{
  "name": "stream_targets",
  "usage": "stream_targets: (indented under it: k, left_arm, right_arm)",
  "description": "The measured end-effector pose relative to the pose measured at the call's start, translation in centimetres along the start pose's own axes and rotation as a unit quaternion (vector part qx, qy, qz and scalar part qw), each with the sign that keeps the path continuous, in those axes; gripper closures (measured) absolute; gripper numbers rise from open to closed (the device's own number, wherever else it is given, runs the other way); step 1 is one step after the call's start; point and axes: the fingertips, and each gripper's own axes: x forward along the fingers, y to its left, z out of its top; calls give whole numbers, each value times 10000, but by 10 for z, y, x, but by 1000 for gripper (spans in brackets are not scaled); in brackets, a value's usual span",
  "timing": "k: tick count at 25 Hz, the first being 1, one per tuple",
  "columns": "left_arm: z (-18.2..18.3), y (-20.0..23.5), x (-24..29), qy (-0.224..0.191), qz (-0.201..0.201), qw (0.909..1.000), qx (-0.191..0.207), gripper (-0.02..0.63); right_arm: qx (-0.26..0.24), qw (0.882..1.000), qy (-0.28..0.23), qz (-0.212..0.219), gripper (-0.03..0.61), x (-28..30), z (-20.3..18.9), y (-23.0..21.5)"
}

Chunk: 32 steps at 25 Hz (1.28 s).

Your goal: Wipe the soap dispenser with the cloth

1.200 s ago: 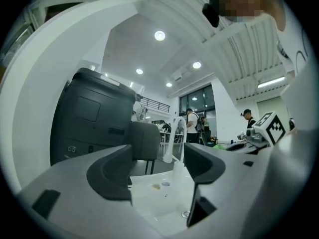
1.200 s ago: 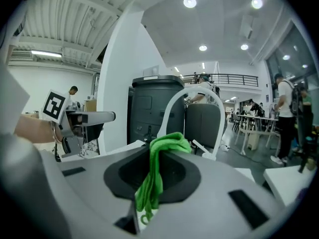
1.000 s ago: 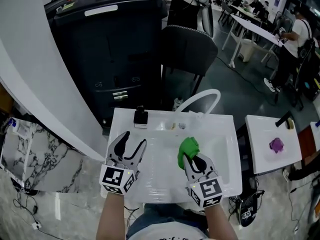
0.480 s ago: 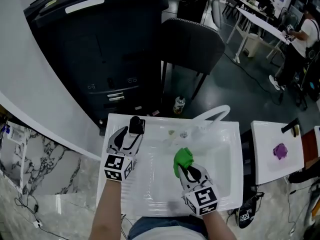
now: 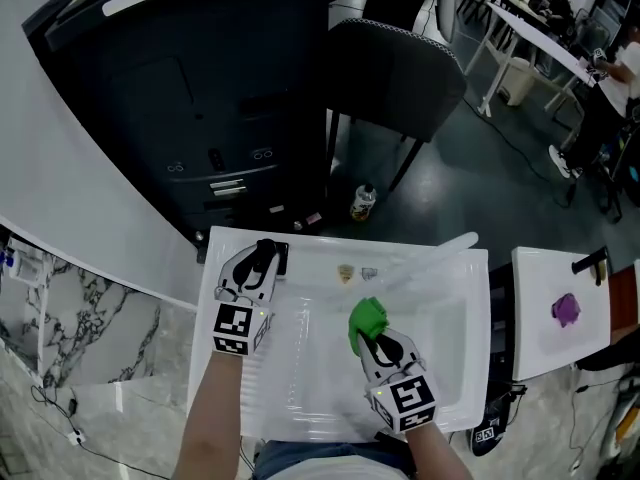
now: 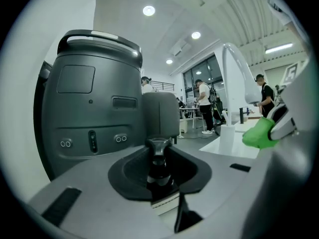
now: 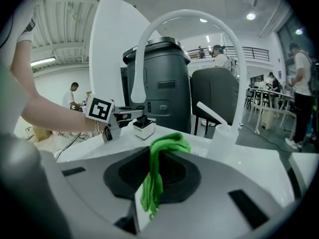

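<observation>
The soap dispenser (image 5: 280, 258), a small white block with a black pump top, stands at the back left corner of the white sink (image 5: 450, 368). My left gripper (image 5: 260, 254) is around it with its jaws closing, and the pump (image 6: 158, 171) sits between the jaws in the left gripper view. From the right gripper view the left gripper (image 7: 139, 114) reaches over the dispenser (image 7: 143, 127). My right gripper (image 5: 374, 338) hovers over the basin, shut on a green cloth (image 5: 367, 318) that hangs bunched from its jaws (image 7: 158, 168).
A white arched faucet (image 7: 184, 19) rises at the back of the sink. Behind the sink stand a large black machine (image 5: 180, 98) and a dark chair (image 5: 400, 68). At the right, a second white surface (image 5: 545, 338) carries a purple object (image 5: 566, 310).
My left gripper moved forward from the sink's left side to the dispenser and closed around it. The right gripper with the cloth sank slightly over the basin.
</observation>
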Motion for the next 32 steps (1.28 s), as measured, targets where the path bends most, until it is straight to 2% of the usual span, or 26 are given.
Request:
stream_targets:
  k: [4,8,11,18,25,30,32]
  left_arm:
    - [0,0,0,-81,22,9999,70,522]
    - [-1,3,0,-164,-43,9998,-46,522]
    - [-1,6,-1,-64,-60,9998,-156,522]
    - [16,-1,-27,164,-158,9973,-701,520]
    - [33,-15,-65,529,-280,9931,-1012,520]
    - [40,-26,-93,715,-395,9873,-1360,520]
    - [41,-29,-104,784,-438,9812,-1706,520]
  right_arm:
    - [46,10000,33,4,531,2,-3,-5]
    - [96,9999,34,12,531,3,-6,-5]
    - [109,9999,1,41,531,1,-6,-2]
    - [59,9998,-169,-98,531,-8,3,10]
    - [57,9981,-470,-403,531,-32,14,40]
    - [164,9952,-704,-655,531,-48,20,56]
    - [175,9943,-806,-679,531,-55,24,65]
